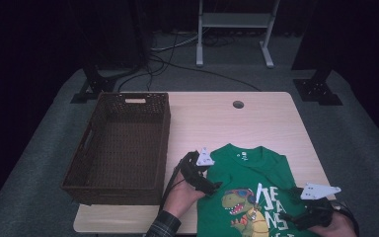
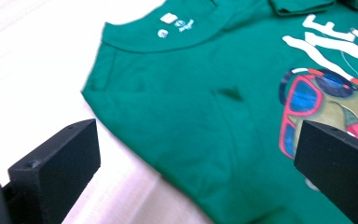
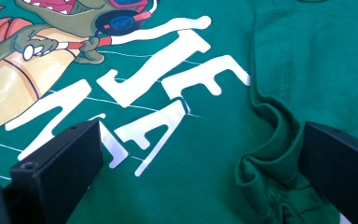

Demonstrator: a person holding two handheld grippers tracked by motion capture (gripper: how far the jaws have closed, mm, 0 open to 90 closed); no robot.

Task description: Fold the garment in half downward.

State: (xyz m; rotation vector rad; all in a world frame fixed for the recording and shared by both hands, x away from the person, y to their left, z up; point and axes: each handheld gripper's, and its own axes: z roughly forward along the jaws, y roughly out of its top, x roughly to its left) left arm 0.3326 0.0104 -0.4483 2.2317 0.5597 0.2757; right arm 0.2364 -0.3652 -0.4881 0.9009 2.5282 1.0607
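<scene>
A green shirt point(image 1: 249, 192) with a dinosaur on it lies flat on the counter point(image 1: 256, 123), close to the person's edge. A brown basket point(image 1: 121, 148) sits just beside it on the left.

The left gripper point(image 1: 216, 186) is low over the shirt's left side, near the shoulder. Its jaws are spread wide, with one jaw over the bare counter and one over the dinosaur's sunglasses. It is not pinching anything.

The right gripper point(image 1: 290, 217) is over the shirt's right side, by the white letters. Its jaws are spread wide too. Between them, near the right jaw, the sleeve point(image 3: 270, 154) is bunched up in a lump.

I think the person is getting ready to fold the shirt or lift it.

Here is what could go wrong. The shirt is soft and thin, so a jaw could slide over the cloth and grab nothing. The left gripper could catch just the top layer, and then the shirt would open up and sag. The right gripper could pinch that lump, and the fold would come out crooked. If one hand pulls sooner than the other, the shirt could twist or slip off the near edge of the counter.
</scene>
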